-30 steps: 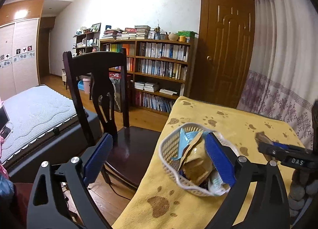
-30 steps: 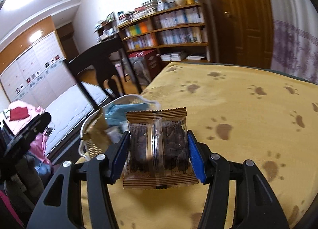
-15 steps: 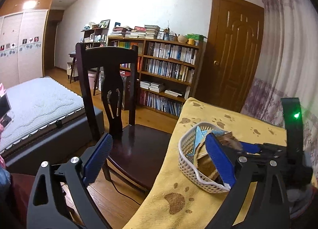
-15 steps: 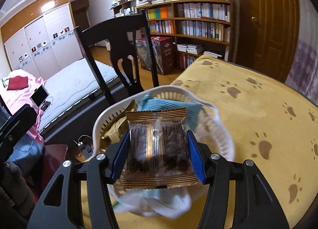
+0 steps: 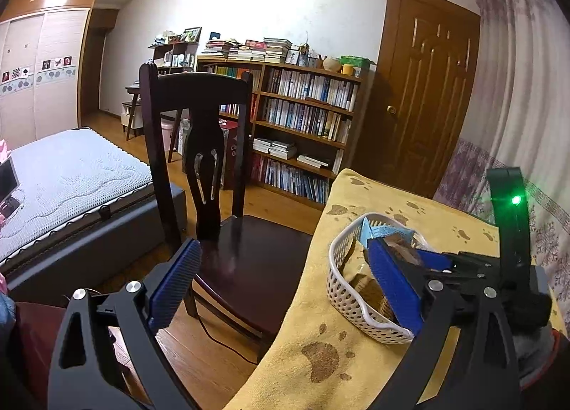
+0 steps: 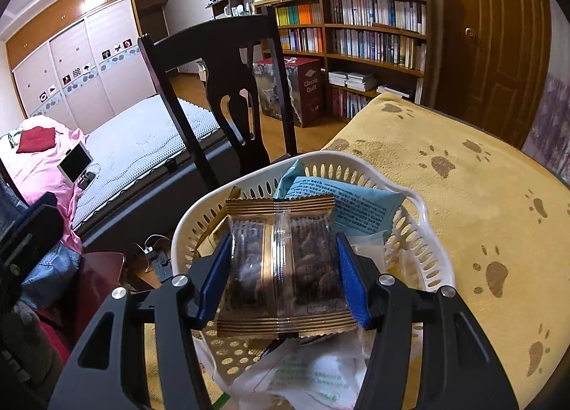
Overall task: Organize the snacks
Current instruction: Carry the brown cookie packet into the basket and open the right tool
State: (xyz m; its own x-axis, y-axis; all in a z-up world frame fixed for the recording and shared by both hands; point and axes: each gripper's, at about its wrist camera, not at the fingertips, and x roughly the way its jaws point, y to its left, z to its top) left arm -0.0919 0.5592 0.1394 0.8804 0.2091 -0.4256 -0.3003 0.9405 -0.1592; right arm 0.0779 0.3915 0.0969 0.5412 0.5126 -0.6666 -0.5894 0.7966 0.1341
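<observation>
At centre frame of the right wrist view, my right gripper (image 6: 281, 276) clamps a gold-edged clear snack packet (image 6: 285, 260) by its side seams, over the white perforated basket (image 6: 413, 232) on the paw-print cloth (image 6: 481, 178). It looks light, crinkly and slippery, its contents likely crushable, so edges suit best. My left gripper (image 5: 285, 281) hangs wide open, empty, beside the basket.

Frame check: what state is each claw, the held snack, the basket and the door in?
Right claw: shut on the brown snack pack, held over the basket.
Left claw: open, empty.
White basket: upright on the yellow cloth, holding packets.
Blue packet: lying in basket.
Door: closed.
</observation>
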